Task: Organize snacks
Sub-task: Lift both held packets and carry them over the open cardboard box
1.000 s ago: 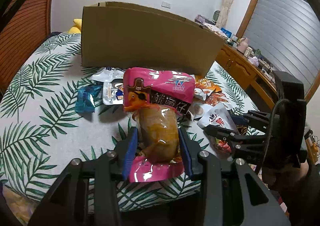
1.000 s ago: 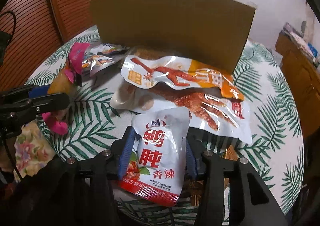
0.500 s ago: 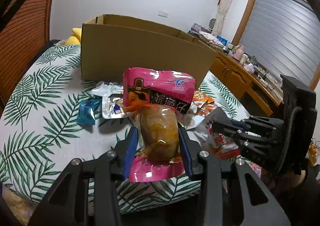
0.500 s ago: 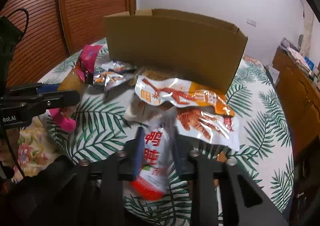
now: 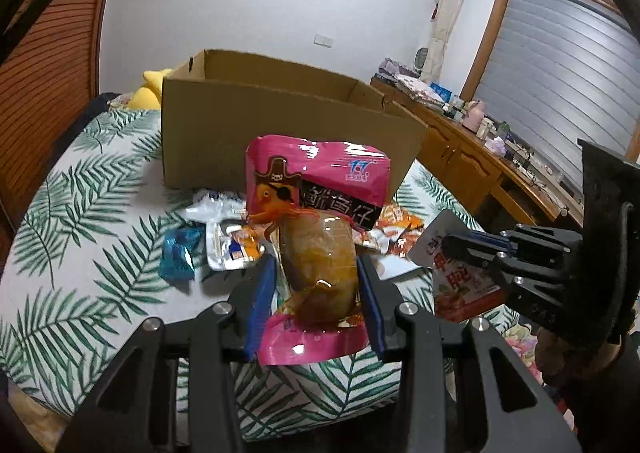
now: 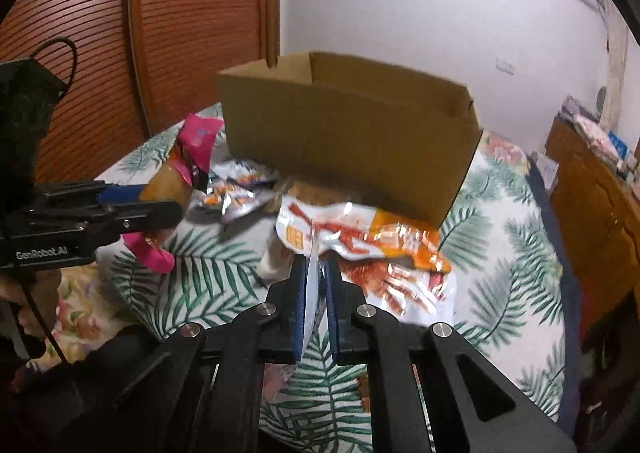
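Observation:
My left gripper is shut on a pink snack pack with a pirate cartoon, held above the leaf-print table. It also shows in the right wrist view. My right gripper is shut on a white and red snack pouch, seen edge-on between the blue pads; the pouch also shows in the left wrist view. An open cardboard box stands behind the snacks, also in the right wrist view.
Loose snacks lie on the table: a blue wrapped sweet, silver packs and an orange and clear chicken-feet pack in front of the box. A wooden cabinet stands to the right.
Both grippers have risen with their packs, so the box's open top now shows. The white pouch has turned from flat to edge-on between the right gripper's pads.

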The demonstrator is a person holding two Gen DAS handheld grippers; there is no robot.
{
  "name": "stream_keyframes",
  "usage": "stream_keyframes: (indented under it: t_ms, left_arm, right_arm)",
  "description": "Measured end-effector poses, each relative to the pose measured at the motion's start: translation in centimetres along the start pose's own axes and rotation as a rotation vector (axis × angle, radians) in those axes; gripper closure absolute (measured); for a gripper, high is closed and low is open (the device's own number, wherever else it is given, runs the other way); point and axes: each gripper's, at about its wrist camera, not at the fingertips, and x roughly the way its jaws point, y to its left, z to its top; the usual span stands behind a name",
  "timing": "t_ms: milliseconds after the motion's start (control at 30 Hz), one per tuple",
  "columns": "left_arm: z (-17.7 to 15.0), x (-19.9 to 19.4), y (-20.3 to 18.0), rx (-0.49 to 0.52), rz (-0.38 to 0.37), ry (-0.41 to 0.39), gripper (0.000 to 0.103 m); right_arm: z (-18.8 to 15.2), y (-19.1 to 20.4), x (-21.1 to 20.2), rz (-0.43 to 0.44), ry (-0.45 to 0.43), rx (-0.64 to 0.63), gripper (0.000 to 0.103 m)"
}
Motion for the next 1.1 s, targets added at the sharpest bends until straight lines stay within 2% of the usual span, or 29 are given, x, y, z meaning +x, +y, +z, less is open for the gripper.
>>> stream_keyframes:
  t_ms: [133, 433, 633, 767, 1100]
  left_arm:
    - [1.6, -0.4, 0.2, 0.014, 0.004, -0.022, 0.064]
    - [7.6, -0.1, 1.1, 0.064, 0.049, -0.084, 0.064]
    - [10.9, 1.0, 1.4, 0.109, 0.091, -0.104, 0.064]
    - [12.8, 2.6, 1.9, 0.102, 0.101, -0.096, 0.064]
    - [15.2, 5.9, 2.7, 0.114, 0.105, -0.081, 0.063]
  right_arm:
    - [1.7, 0.0, -0.7, -0.019, -0.023, -0.036, 0.097]
    - [7.2, -1.5, -1.3, -0.097, -0.085, -0.09, 0.096]
    - [10.7, -2.8, -0.4, -0.142, -0.118, -0.097, 0.096]
    - [12.6, -3.5, 0.8, -0.158, -0.132, -0.09, 0.096]
    - [13.9, -6.1, 3.9, -0.154, -0.166, -0.013, 0.096]
